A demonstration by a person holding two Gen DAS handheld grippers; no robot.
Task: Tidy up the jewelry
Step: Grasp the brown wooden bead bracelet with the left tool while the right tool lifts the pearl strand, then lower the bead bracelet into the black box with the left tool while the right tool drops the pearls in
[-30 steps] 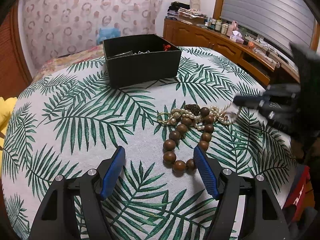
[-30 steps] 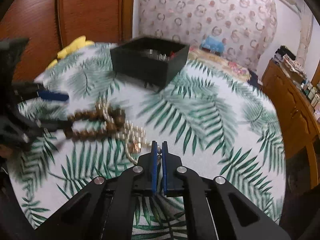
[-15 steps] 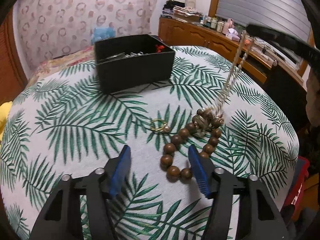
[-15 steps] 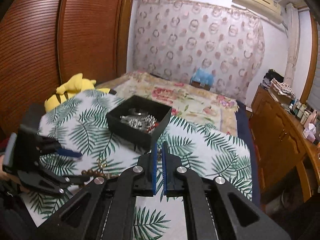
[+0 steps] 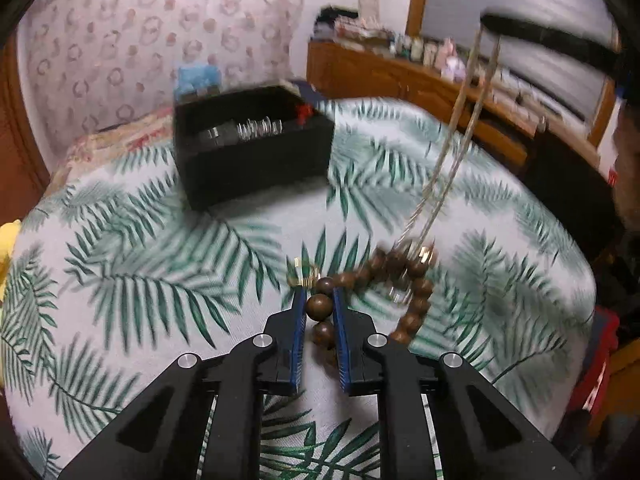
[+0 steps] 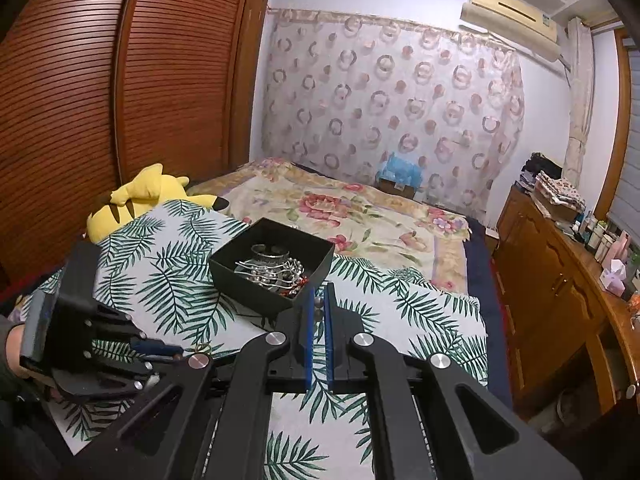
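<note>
My left gripper (image 5: 319,300) is shut on the brown wooden bead bracelet (image 5: 416,288), which lies on the palm-leaf cloth (image 5: 160,280). My right gripper (image 6: 319,300) is shut on the pearl necklace (image 5: 452,152) and holds it high; the strand hangs down to the bracelet. In the left wrist view the right gripper (image 5: 496,26) is at the upper right. A gold ring (image 5: 305,274) lies just beyond my left fingertips. The black jewelry box (image 5: 252,144), also in the right wrist view (image 6: 272,264), holds silver bangles and stands at the far side of the table.
A yellow plush toy (image 6: 140,200) lies at the table's far left edge. A bed with a floral cover (image 6: 340,208) lies behind the table. A wooden dresser (image 6: 560,280) with bottles runs along the right.
My left gripper moved forward and closed on the wooden bead bracelet. My right gripper rose higher with the pearl necklace, pulling the strand up off the table.
</note>
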